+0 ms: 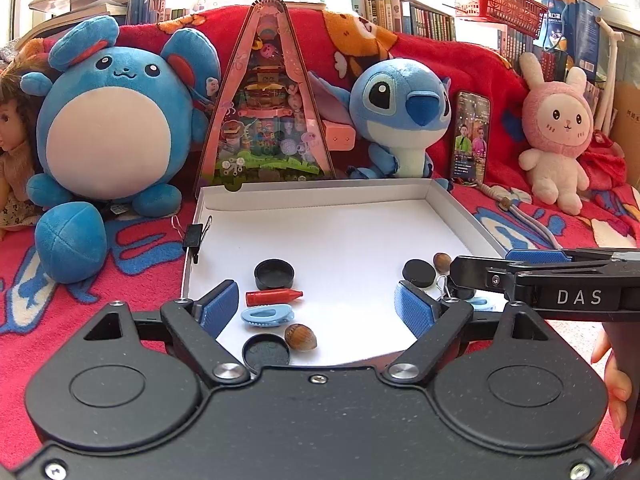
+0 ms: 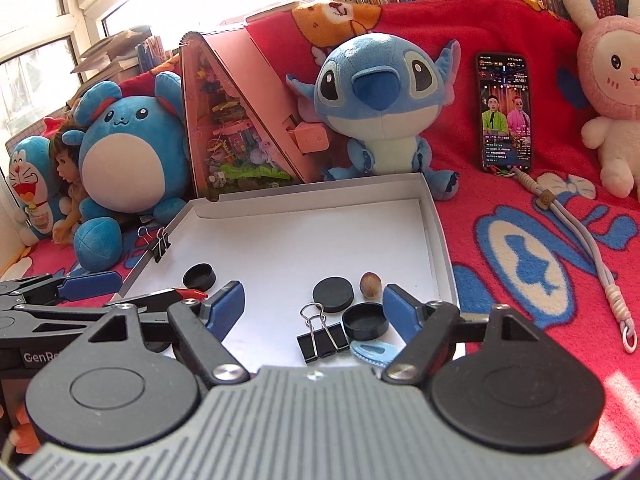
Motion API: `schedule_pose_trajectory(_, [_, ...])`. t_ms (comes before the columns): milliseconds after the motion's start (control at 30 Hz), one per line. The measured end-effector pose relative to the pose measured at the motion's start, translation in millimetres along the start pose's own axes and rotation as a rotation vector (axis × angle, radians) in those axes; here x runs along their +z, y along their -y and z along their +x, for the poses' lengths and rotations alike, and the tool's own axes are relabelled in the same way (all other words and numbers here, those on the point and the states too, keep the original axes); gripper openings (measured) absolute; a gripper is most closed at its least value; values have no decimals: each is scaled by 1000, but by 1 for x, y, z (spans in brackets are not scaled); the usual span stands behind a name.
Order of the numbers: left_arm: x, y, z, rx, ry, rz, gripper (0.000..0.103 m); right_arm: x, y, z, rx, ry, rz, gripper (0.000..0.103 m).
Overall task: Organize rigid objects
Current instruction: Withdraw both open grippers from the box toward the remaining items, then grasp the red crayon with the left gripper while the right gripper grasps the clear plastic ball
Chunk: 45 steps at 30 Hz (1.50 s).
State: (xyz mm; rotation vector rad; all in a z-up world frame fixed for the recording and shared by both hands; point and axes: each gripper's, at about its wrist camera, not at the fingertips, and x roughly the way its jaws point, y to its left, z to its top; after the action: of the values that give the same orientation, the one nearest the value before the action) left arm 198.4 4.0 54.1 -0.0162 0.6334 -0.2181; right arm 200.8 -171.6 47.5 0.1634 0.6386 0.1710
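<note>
Two grippers, left and right, fingers open and empty, crowd our white tray; we risk collision or scattering the hazelnut.

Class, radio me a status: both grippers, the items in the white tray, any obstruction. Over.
Left gripper open over the red crayon. Right gripper open, holding nothing, above the binder clip. Small items loose in the white tray. Grippers close together; nothing else obstructing.

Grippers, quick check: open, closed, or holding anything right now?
Left gripper: open, holding nothing, over the red crayon and blue clip.
Right gripper: open, holding nothing, over the binder clip and black cap.
</note>
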Motion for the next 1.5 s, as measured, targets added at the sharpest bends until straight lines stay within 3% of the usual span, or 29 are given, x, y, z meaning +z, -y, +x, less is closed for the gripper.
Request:
schedule_pose_trajectory(600, [-43, 10, -59, -58, 56, 54, 88, -38, -16, -40, -12, 49, -119, 102])
schedule_pose_trajectory(1033, [-74, 12, -77, -59, 45, 90, 89, -71, -22, -54, -11, 26, -154, 103])
schedule_pose_trajectory(1500, [-104, 6, -90, -57, -20, 84, 89, -101, -32, -68, -29, 19, -237, 103])
